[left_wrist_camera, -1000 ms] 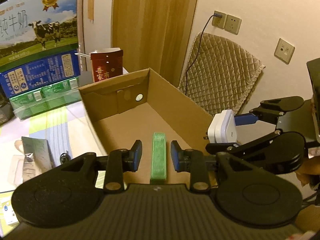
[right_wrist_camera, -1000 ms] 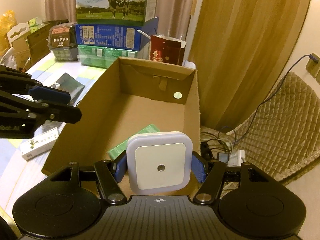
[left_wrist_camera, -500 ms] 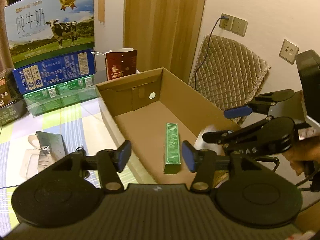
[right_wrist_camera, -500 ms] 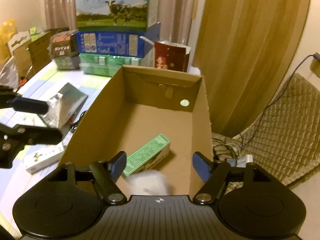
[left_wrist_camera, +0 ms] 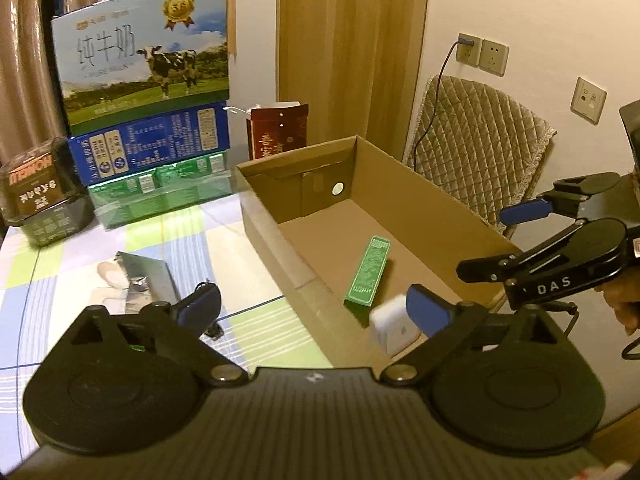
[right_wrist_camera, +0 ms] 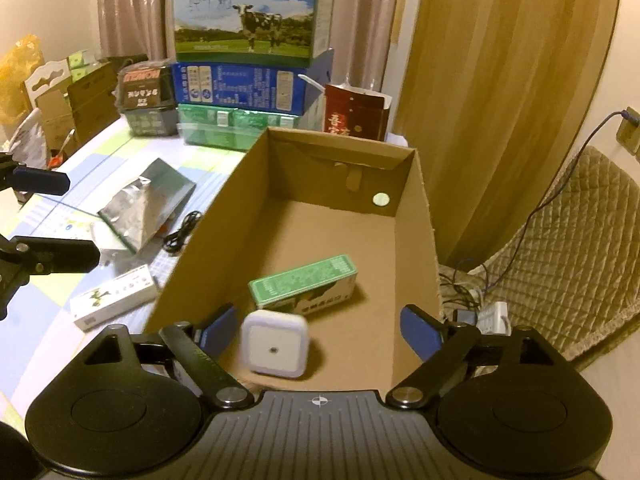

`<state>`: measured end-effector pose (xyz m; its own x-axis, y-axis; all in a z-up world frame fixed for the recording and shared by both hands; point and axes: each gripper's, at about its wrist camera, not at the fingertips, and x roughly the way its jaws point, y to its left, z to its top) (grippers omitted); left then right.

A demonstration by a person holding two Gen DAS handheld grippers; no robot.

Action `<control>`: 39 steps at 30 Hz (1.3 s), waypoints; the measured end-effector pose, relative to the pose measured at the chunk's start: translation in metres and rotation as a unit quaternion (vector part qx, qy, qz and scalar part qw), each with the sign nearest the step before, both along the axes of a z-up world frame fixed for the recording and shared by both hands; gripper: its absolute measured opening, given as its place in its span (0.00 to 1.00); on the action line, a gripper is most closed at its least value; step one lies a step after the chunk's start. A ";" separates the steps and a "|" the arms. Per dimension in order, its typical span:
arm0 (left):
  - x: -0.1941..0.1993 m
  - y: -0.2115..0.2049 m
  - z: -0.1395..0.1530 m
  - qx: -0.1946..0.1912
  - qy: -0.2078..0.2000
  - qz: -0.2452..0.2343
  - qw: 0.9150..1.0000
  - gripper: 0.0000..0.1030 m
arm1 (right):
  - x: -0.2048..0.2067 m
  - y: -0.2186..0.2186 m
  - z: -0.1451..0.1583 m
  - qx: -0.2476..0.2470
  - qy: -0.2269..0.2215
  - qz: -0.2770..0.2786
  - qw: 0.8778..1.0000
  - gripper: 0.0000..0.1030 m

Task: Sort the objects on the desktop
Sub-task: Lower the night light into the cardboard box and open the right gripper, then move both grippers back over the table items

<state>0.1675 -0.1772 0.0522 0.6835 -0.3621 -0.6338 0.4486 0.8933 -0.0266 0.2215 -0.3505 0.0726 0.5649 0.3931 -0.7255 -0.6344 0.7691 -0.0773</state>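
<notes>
Right wrist view: I see both my grippers (right_wrist_camera: 316, 330) (left_wrist_camera: 314, 310) spread wide and empty, night light (right_wrist_camera: 274, 349) beside green box (right_wrist_camera: 304, 286) in carton (right_wrist_camera: 418, 216).

Checked tablecloth (right_wrist_camera: 120, 152) carries cardboard box (right_wrist_camera: 416, 216), foil pouch (right_wrist_camera: 140, 204), black cable (right_wrist_camera: 182, 232), white carton (right_wrist_camera: 114, 302)

The open cardboard box (right_wrist_camera: 412, 216) sits on the counter (right_wrist_camera: 48, 344) and holds two things. A long green carton (right_wrist_camera: 304, 282) lies on its side on the box floor. Just in front of it, at the near end, is a white square night light (right_wrist_camera: 275, 343) with a small dark dot at its centre, its outline slightly blurred. On the counter beside the box lie a silver foil pouch (right_wrist_camera: 140, 204), a coiled black cable (right_wrist_camera: 182, 232) and a small white box (right_wrist_camera: 114, 296).
</notes>
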 end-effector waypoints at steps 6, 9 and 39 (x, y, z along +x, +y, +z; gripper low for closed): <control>-0.016 0.020 0.004 0.001 -0.005 0.012 1.000 0.99 | -0.021 0.013 0.006 -0.006 -0.007 0.011 1.000 0.97; -0.024 0.032 0.006 0.001 -0.006 0.016 1.000 0.99 | -0.032 0.022 0.009 -0.010 -0.011 0.021 1.000 0.98; -0.076 0.194 -0.009 0.062 0.021 0.088 0.994 0.99 | -0.111 0.122 0.010 -0.035 -0.043 0.205 0.977 0.98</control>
<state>0.0917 0.0168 0.0437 0.7018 -0.1560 -0.6951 0.2856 0.9555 0.0739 0.1106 -0.2282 0.0831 0.4308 0.5501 -0.7154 -0.8770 0.4421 -0.1882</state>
